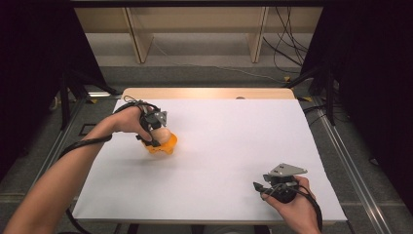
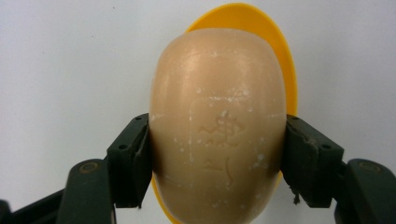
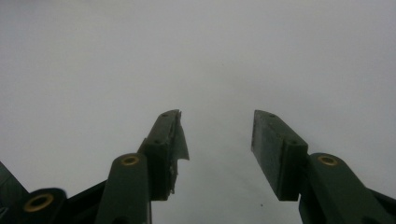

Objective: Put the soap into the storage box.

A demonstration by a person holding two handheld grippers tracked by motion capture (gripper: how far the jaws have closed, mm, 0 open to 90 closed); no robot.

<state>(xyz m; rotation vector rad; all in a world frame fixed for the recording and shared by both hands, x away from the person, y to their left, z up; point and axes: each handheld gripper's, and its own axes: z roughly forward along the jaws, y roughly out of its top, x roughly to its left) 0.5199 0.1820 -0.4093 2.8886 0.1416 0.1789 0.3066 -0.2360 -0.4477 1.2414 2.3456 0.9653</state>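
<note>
A beige oval bar of soap with an embossed mark sits between the black jaws of my left gripper, which is shut on its two sides. Right behind it lies a yellow oval soap dish; whether the soap touches the dish I cannot tell. From the high view, the left gripper holds the soap over the yellow dish at the left middle of the white table. My right gripper rests low at the front right, open, with nothing between its jaws.
The white table top ends in a wooden strip at the far side. Black cables trail from both grippers. Dark stands and floor cables lie beyond the table's far corners.
</note>
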